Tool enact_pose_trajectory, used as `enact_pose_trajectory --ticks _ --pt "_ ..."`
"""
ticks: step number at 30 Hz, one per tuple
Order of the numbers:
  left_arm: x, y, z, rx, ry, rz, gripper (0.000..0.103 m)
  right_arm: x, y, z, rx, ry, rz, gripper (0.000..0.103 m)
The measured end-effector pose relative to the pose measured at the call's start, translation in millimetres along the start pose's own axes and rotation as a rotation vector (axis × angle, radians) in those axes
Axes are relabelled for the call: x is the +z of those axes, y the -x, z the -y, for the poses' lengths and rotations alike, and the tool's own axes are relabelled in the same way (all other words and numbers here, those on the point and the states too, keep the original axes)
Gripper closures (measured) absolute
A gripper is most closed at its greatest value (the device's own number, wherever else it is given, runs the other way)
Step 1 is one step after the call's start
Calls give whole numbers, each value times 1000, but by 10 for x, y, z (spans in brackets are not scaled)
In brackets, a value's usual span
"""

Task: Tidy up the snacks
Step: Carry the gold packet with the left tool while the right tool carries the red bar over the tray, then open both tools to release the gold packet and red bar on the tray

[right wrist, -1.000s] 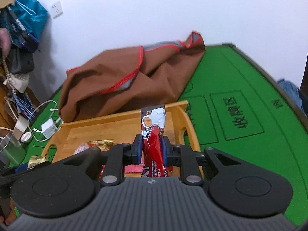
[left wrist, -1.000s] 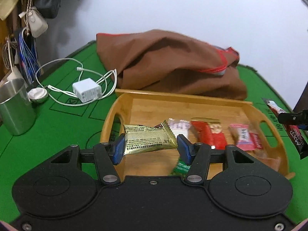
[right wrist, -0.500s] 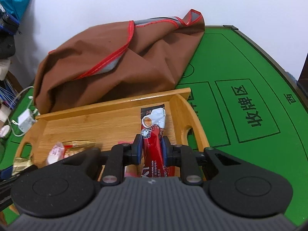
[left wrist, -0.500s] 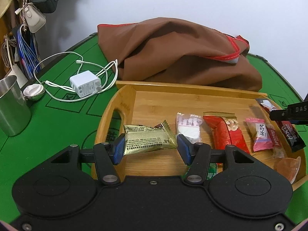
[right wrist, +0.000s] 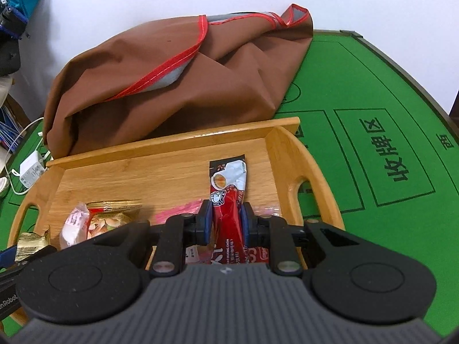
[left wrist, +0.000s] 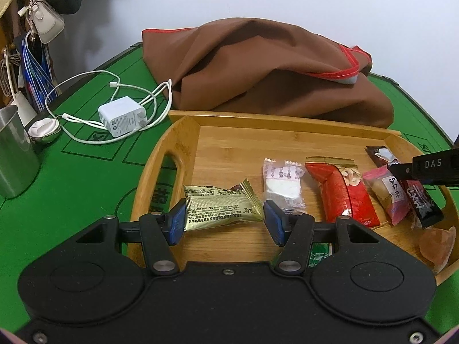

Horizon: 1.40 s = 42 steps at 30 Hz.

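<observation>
A brown cloth bag (left wrist: 272,68) is slumping behind the bamboo tray (left wrist: 183,132) on the green desk (left wrist: 71,177), with a white charger (left wrist: 122,116) lying left. The left claw (left wrist: 223,220) is gripping a gold snack packet (left wrist: 221,205) over the tray; the right claw (right wrist: 226,223) is clamping a red coffee stick (right wrist: 229,200) upright there. Three more packets are lying in the tray between them.

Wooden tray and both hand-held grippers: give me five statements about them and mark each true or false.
1. The left hand-held gripper holds a gold snack packet. True.
2. The right hand-held gripper is open and holds nothing. False: it is shut on a red coffee stick.
3. The wooden tray sits on a green table. True.
4. The brown cloth lies inside the tray. False: it lies behind it.
5. The white charger is in the tray. False: it lies on the table to the tray's left.
</observation>
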State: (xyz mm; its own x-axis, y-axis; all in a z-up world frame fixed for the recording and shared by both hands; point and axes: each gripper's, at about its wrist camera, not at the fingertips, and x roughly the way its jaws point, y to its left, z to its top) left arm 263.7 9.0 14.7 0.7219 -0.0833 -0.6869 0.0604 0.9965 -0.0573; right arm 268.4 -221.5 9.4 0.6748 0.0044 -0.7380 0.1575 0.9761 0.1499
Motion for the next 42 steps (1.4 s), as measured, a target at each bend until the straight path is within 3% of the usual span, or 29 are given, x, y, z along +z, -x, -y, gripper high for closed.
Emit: enact_pose_trajectory --ticks 7,20,24,28,30,35,37,42 --pt "-25 -48 4 -4 -5 -9 49 -6 -62 -48 49 -27 -27 78" --pt "-46 -55 22 2 -25 -10 47 -44 -48 -96 63 -12 -19 75" --pt "-42 -19 34 20 -42 3 44 -67 18 -93 69 7 -1 63" --pt "-39 28 36 40 -51 17 28 -90 98 -84 78 21 11 50" --pt "-44 47 34 43 -57 20 26 -115 161 -77 90 30 23 44" --pt "-73 131 43 32 -73 30 19 -188 321 -55 124 53 41 38" --pt "-89 183 62 41 -79 38 11 -227 392 -46 137 61 51 36" --pt "-159 324 81 42 -99 59 8 -351 593 -57 161 104 83 30"
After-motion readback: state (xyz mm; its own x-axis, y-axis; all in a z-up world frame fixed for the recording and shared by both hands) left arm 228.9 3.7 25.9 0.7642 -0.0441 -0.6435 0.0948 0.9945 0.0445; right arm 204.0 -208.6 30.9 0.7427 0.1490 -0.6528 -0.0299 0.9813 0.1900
